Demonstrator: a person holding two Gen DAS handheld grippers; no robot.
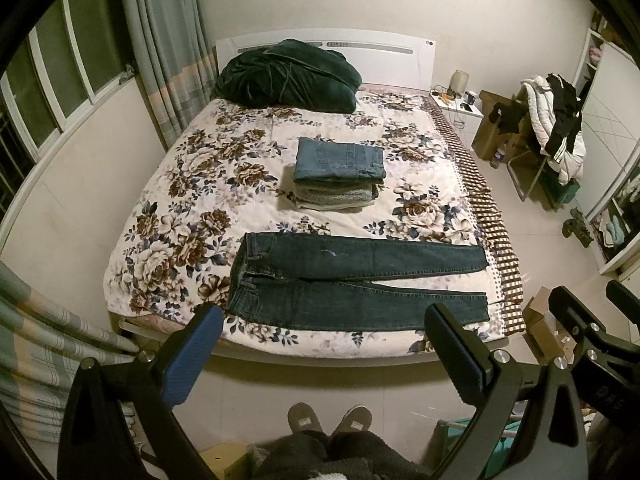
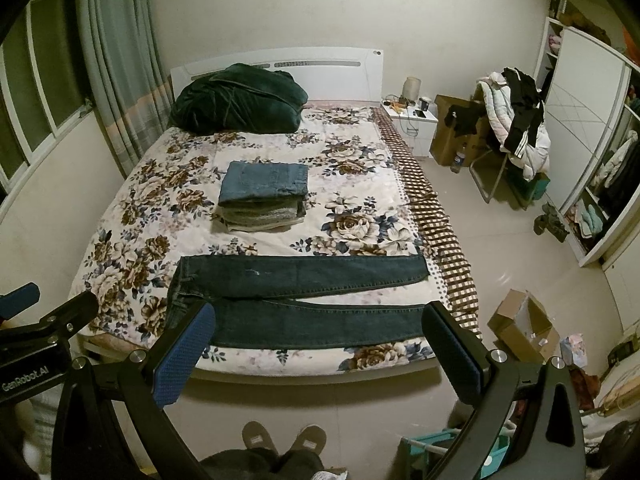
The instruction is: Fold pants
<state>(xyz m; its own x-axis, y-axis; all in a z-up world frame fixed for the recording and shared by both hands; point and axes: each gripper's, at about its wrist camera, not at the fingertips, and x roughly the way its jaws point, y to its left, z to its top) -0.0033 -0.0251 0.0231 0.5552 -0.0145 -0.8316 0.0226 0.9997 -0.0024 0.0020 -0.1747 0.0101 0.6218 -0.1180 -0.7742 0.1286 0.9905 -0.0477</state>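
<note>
The bed (image 1: 160,216) fills the room; dark jeans (image 1: 352,280) lie flat across its foot edge — waist left, legs right — with a folded stack (image 1: 340,176) just beyond them at mid-bed. Both tools hang short of the bed, above the floor: left gripper (image 1: 324,344) and right gripper (image 2: 316,340) — each spread wide, holding nothing.

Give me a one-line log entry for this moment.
stage: pre-grasp | dark jeans: flat, unfolded, near bed edge | folded stack: mid-bed | left gripper: open, empty | right gripper: open, empty
</note>
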